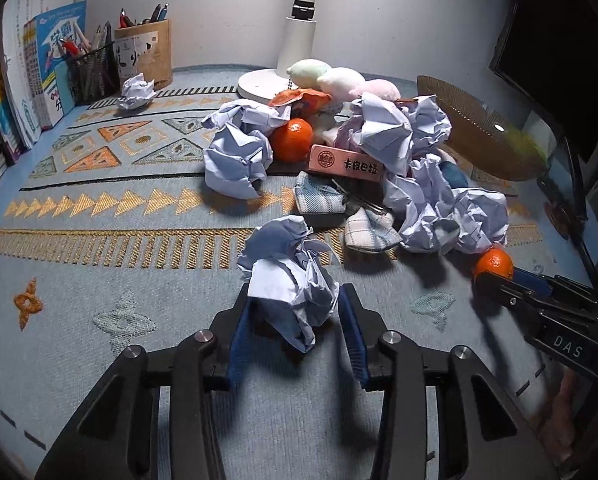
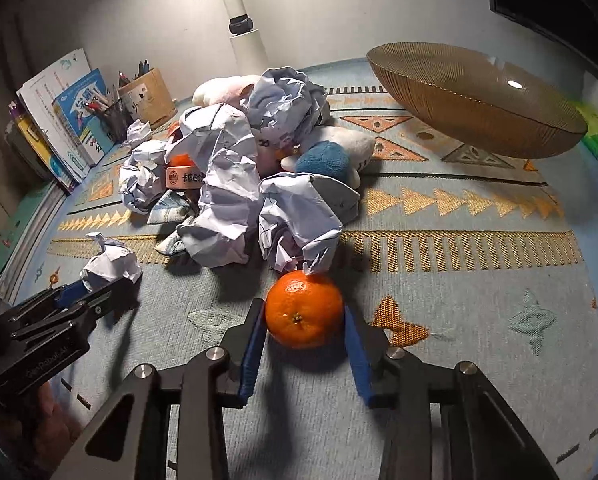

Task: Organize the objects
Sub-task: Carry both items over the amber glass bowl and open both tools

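My left gripper (image 1: 295, 312) is shut on a crumpled paper ball (image 1: 289, 276), its blue pads pressing both sides. My right gripper (image 2: 305, 316) is shut on an orange (image 2: 303, 310) on the patterned mat; it also shows in the left wrist view (image 1: 494, 265). A pile in the middle holds several crumpled papers (image 1: 235, 156), a second orange (image 1: 292, 139), a pink box with lettering (image 1: 345, 165), folded cloths (image 1: 319, 198) and plush toys (image 1: 339, 80). A brown ribbed bowl (image 2: 475, 100) stands at the right.
A white lamp base (image 1: 259, 84) stands behind the pile. A cardboard pen holder (image 1: 145, 54), a mesh pen cup (image 1: 93, 70) and upright books (image 1: 39, 76) line the far left. One loose paper ball (image 1: 135, 92) lies by the pen cups. A dark monitor (image 1: 559, 48) is at the right.
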The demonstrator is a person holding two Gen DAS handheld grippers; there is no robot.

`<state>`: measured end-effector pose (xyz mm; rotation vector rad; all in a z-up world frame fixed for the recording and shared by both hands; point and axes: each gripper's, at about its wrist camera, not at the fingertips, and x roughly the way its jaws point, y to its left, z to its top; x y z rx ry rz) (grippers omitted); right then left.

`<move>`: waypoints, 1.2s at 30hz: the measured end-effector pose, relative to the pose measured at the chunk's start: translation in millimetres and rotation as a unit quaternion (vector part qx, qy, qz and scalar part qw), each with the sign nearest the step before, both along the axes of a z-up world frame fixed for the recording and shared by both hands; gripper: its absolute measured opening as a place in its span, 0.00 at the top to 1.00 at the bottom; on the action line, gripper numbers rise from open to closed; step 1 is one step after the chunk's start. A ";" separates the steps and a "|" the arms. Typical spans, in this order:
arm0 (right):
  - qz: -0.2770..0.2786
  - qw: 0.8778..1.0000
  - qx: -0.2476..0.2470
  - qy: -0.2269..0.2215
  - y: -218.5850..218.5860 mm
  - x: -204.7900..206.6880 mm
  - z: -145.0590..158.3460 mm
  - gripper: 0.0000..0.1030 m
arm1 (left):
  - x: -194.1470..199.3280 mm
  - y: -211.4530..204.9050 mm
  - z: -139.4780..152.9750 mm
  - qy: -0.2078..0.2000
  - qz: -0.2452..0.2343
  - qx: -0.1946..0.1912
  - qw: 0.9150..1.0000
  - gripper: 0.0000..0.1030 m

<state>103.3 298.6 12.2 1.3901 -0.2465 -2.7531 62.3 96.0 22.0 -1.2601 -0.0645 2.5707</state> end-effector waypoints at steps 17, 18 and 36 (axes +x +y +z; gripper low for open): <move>-0.140 0.984 0.041 0.100 147.3 -47.6 120.5 0.65 | -120.0 194.8 112.6 0.075 -0.158 0.070 0.982 0.56; -0.146 0.984 0.036 0.095 155.5 -57.2 118.6 0.64 | -129.8 202.5 109.6 0.074 -0.156 0.069 0.983 0.55; -0.154 0.945 0.247 0.149 157.2 -184.5 76.6 0.11 | -100.3 48.4 115.9 0.125 -0.024 -0.008 0.992 0.22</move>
